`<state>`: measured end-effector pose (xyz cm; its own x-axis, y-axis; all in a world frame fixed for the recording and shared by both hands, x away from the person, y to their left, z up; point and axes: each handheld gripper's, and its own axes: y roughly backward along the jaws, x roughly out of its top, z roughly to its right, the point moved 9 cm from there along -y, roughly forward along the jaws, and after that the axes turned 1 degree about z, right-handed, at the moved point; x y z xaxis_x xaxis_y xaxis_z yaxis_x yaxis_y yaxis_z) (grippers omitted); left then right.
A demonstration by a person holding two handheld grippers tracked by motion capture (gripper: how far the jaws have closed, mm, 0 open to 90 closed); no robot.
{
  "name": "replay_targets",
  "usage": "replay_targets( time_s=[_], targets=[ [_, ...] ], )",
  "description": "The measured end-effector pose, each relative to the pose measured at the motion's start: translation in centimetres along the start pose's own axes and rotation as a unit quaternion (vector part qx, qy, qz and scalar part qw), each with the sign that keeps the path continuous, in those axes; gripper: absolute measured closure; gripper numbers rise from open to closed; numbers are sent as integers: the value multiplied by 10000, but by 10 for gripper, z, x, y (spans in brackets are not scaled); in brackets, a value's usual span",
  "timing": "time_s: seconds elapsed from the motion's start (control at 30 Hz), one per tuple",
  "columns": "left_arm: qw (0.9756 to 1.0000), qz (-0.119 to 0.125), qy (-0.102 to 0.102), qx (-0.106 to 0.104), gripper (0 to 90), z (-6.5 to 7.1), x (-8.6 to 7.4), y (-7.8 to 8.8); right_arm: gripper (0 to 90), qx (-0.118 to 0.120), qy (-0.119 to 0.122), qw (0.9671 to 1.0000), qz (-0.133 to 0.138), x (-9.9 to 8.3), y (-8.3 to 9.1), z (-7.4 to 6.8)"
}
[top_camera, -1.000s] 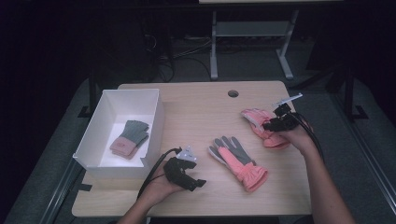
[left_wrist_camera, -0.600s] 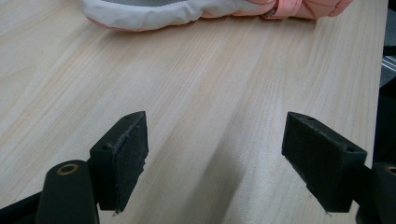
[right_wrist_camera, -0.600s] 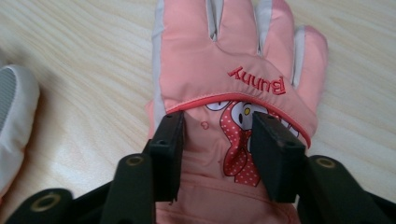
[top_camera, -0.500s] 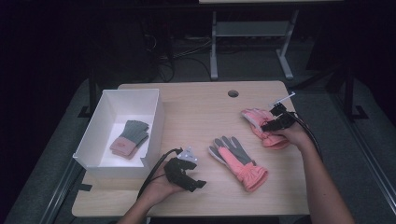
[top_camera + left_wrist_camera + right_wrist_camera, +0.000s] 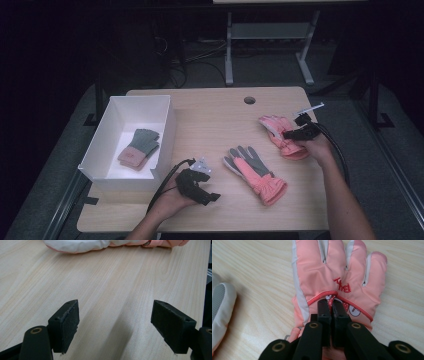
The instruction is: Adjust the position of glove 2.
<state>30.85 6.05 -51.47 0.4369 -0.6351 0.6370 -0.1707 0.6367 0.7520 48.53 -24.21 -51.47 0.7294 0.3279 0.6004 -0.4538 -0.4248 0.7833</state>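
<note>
With the right tool (image 5: 331, 305) pinched narrow, seemingly on fabric of the pink padded glove (image 5: 337, 277) lying flat on the pale wooden worktop (image 5: 210, 115), a straight lift is advised, while the left tool (image 5: 115, 325) is held wide.

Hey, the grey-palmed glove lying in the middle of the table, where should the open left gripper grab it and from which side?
Probably the puffy pink cuff of the middle glove. It lies flat, palm up, cuff toward the person, and the cuff looks like its thickest part. The left gripper, jaws wide open over bare table, sits just to its left, so come from that side and pinch the cuff edge.
</note>
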Motion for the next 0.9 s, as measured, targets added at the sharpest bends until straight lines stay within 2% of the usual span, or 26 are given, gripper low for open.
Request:
replay_targets(
  time_s=[0.03,0.17,0.43,0.47,0.63,0.9],
  targets=[
    [10000,3,-15,-11,223,0,0,0,878,7,-9,10000,94,1,3,0],
    [10000,43,8,0,222,-2,0,0,884,23,-81,9998,187,2,9,-1],
    [10000,58,15,-1,222,-3,0,1,885,0,-69,9994,329,7,24,-6],
    [10000,68,17,0,222,-3,0,1,885,13,-68,9992,394,10,32,-9],
    [10000,84,15,14,222,-4,1,2,885,-6,-85,9986,530,14,49,-16],
    [10000,84,-13,40,223,-5,1,3,884,176,-101,9976,657,12,72,-34]
  ],
)
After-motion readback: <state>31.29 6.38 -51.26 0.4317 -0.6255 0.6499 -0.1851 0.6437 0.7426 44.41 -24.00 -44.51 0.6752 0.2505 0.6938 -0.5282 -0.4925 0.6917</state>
